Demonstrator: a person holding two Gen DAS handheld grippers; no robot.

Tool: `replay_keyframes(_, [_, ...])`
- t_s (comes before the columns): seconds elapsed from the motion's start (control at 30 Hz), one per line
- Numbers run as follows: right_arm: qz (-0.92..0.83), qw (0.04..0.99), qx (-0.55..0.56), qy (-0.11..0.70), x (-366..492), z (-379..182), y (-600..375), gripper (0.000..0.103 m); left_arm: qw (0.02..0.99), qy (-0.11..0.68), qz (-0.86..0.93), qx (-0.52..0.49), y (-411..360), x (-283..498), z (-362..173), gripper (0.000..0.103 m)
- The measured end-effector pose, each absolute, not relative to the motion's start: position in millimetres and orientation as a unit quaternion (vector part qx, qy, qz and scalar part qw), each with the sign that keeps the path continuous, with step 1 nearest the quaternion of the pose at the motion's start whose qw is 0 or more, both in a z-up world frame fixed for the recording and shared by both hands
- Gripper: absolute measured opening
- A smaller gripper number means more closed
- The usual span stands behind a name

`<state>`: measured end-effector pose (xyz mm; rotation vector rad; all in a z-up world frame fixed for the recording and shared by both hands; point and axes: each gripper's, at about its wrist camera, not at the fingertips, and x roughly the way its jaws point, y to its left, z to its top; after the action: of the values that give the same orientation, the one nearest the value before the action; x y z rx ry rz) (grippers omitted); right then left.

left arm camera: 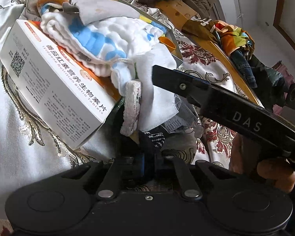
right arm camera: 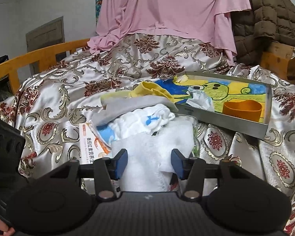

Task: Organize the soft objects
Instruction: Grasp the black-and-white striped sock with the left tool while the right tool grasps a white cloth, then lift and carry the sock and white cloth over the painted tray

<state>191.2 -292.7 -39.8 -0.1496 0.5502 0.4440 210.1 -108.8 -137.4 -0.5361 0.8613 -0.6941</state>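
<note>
Left gripper (left arm camera: 147,153): jaws closed tight, nothing seen between them.
Right gripper (right arm camera: 149,162): jaws half apart, astride white cloth (right arm camera: 153,149), pads not pressing.
Muslin cloth (left arm camera: 100,39): piled on tablet box (left arm camera: 55,86), mid-bed.
Tray (right arm camera: 222,118): beyond pile, on bedspread (right arm camera: 49,102).

a heap of folded cloths (right arm camera: 147,118) is piled on a carton (left arm camera: 55,82), which lies on a patterned bedspread (right arm camera: 59,90). behind and to the right of the heap, a shallow tray (right arm camera: 232,122) is set on the bedspread; a cup (right arm camera: 242,108) and a crumpled tissue (right arm camera: 198,98) are held inside it. a garment (right arm camera: 167,7) is draped behind, at the far end.
</note>
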Motion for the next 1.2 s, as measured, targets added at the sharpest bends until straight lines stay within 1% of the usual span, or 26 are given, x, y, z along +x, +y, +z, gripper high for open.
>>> replay_keyframes(0.03, [0.218,0.935,-0.077,0.270,191,-41,-291,0.055,0.818,0.404,-0.325,-0.250,-109,210,-137,0.007])
replay_keyframes(0.1, [0.212,0.934,-0.088,0.274,191,-43,-287,0.044,0.820,0.403,-0.323,-0.248,-111,209,-136,0.007])
replay_keyframes(0.13, [0.209,0.933,-0.092,0.277,191,-44,-286,0.023,0.820,0.403,-0.322,-0.246,-111,209,-136,0.007])
replay_keyframes(0.17, [0.210,0.932,-0.093,0.281,191,-45,-285,0.013,0.822,0.402,-0.322,-0.245,-112,208,-136,0.007])
replay_keyframes(0.2, [0.211,0.931,-0.094,0.282,191,-46,-285,0.012,0.823,0.402,-0.320,-0.242,-113,207,-135,0.007])
replay_keyframes(0.23, [0.212,0.932,-0.097,0.279,190,-46,-284,0.008,0.825,0.401,-0.319,-0.239,-113,207,-135,0.007])
replay_keyframes(0.27, [0.214,0.932,-0.101,0.275,188,-46,-282,0.005,0.828,0.400,-0.316,-0.234,-116,206,-133,0.006])
replay_keyframes(0.4, [0.212,0.936,-0.109,0.258,181,-42,-281,0.003,0.836,0.395,-0.311,-0.219,-117,200,-126,0.005])
replay_keyframes(0.7, [0.183,0.961,-0.058,0.199,165,-17,-303,0.003,0.867,0.357,-0.303,-0.172,-103,178,-90,0.004])
replay_keyframes(0.93, [0.168,0.971,-0.039,0.166,158,-6,-314,0.003,0.881,0.342,-0.304,-0.122,-89,159,-65,0.004])
replay_keyframes(1.2, [0.159,0.977,-0.023,0.141,153,2,-321,0.003,0.898,0.301,-0.301,-0.109,-75,161,-15,0.004])
